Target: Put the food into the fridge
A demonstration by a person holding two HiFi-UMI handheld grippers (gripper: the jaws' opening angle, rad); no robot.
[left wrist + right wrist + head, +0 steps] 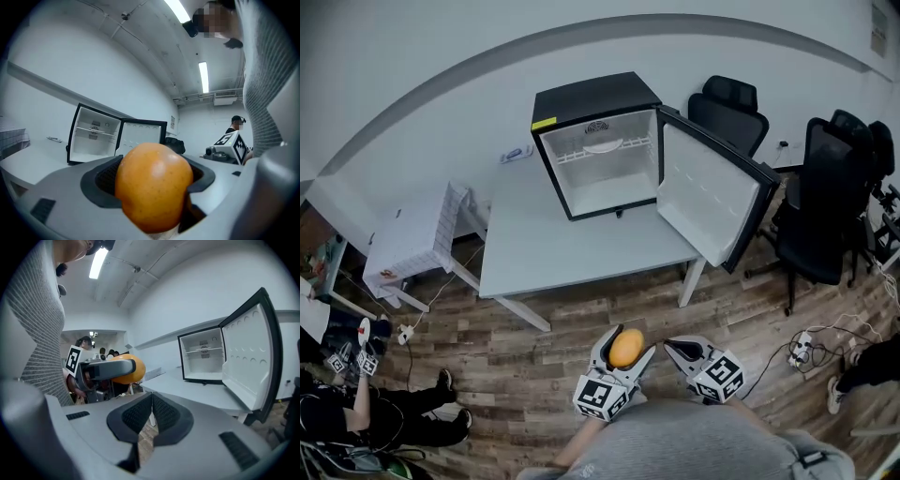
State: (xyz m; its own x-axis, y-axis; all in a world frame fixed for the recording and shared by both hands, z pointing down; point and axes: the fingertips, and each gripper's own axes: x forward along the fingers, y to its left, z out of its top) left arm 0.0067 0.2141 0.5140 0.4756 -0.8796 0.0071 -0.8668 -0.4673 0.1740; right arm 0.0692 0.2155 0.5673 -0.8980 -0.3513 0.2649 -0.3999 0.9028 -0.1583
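My left gripper (625, 345) is shut on an orange fruit (625, 348), round and smooth, which fills the space between its pads (101, 180) in the left gripper view (153, 185). My right gripper (668, 345) hangs beside it, shut, its pads (136, 417) meeting with nothing held. The small black fridge (598, 142) stands at the back of the grey table (553, 246), its door (712, 192) swung wide to the right. Its white inside shows a wire shelf (602, 150) and a bare floor. Both grippers are over the wooden floor, short of the table's near edge.
Black office chairs (825, 197) stand right of the open door. A white stool or crate (412, 239) sits left of the table. Cables and a power strip (802, 347) lie on the floor at right. Another person (366, 403) is at lower left.
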